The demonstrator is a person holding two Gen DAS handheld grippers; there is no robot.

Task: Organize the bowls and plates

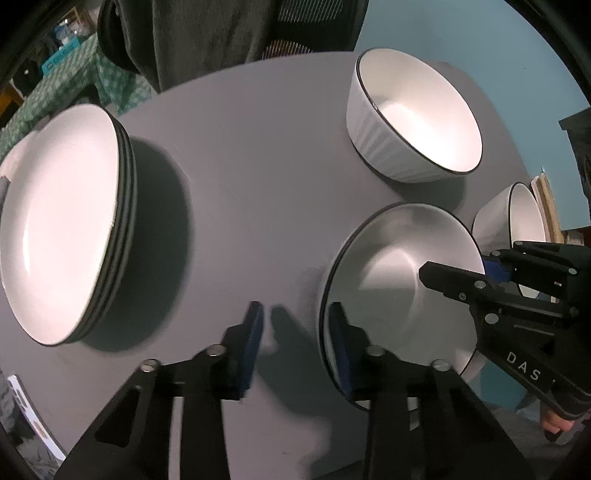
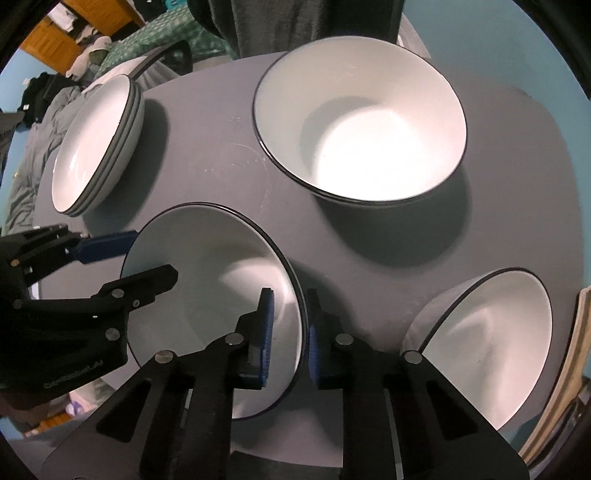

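Note:
A white bowl with a dark rim [image 1: 399, 277] [image 2: 207, 295] sits near the front of the grey round table [image 1: 240, 166]. My left gripper [image 1: 294, 306] straddles the bowl's left rim. One pad is inside, and the outer pad [image 1: 255, 332] stands off the rim, so it is open. My right gripper [image 2: 290, 295] is shut on the opposite rim, one pad inside and one outside. A stack of white plates [image 1: 62, 221] [image 2: 96, 147] lies to the left.
A deep ribbed bowl [image 1: 413, 118] [image 2: 362, 129] stands at the back right. Another bowl [image 1: 524, 229] [image 2: 487, 343] sits at the table's right edge. A person in dark clothing [image 1: 221, 29] stands behind the table. A magazine [image 1: 29, 417] lies at the near left.

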